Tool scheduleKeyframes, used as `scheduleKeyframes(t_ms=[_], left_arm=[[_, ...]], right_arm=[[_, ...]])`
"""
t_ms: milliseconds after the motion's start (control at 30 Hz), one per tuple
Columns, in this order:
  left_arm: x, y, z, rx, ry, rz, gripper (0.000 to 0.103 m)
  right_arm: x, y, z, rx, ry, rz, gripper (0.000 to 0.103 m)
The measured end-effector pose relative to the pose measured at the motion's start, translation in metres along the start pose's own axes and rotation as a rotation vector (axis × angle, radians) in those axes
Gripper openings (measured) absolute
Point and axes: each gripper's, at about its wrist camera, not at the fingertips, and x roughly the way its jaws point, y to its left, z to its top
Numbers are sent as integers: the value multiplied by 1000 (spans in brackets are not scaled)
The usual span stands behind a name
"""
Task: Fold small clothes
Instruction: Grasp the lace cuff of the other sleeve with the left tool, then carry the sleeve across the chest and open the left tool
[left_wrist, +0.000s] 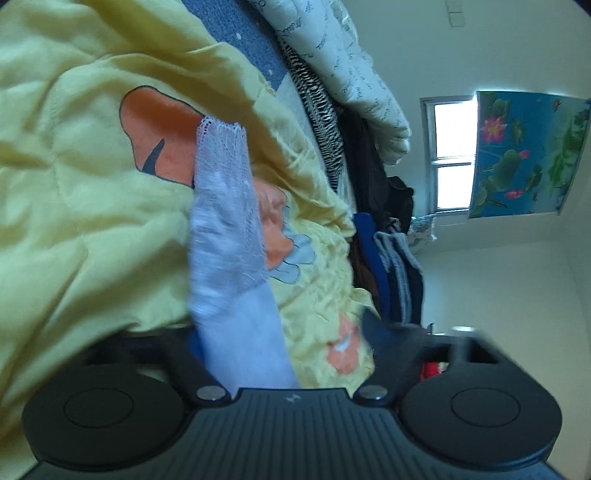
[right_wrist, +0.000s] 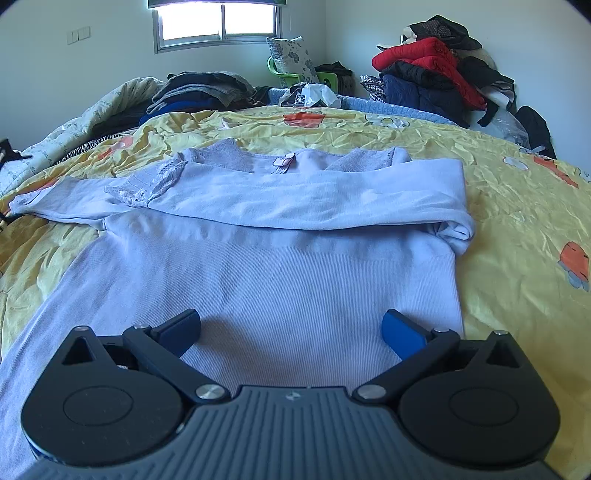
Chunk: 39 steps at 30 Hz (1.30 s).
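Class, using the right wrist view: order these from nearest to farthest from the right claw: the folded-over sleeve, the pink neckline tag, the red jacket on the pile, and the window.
Measured from the right claw:
1. Folded-over sleeve, lying straight ahead across the lilac top.
2. Pink neckline tag, just beyond it at the collar.
3. Red jacket, far right on the clothes pile.
4. Window, on the back wall, upper left.

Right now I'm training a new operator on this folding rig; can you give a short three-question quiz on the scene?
1. True or false: the right claw is shut on the lilac top.
2. What does the left claw hold? A) lace-edged sleeve B) red jacket C) pillow
3. Fill in: one sleeve lies folded across the top's ____.

Key: 1 false, it is open; 2 A; 3 chest.
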Motion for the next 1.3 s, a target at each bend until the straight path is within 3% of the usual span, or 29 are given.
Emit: scheduleKeyframes(t_ms=[67,167,333,433,567,667,967,1300], left_arm=[[4,-2,0,17,12,33,22],[6,-16,-7,142,19,105,5],[-3,-56,-37,423,-28,195,3],[-15,-83,-67,576,-44,195,3],[-30,-121,-128,841,-97,189,3],[-38,-144,-175,983,-113,159,3],[-39,-190,-299,1221,-41,63,3],[-12,-198,-450,1493,118,-10,3]], right_arm=[[0,0,0,1,0,0,103],[0,0,0,1,-1,0,103],[0,0,0,7,-4,5,103],[1,0,1,10,-7,6,103],[1,-1,1,13,-9,6,102],[0,-4,1,25,-14,12,102],[-16,-19,3,94,-35,4,101],[-47,-42,-7,117,-69,-21,101]])
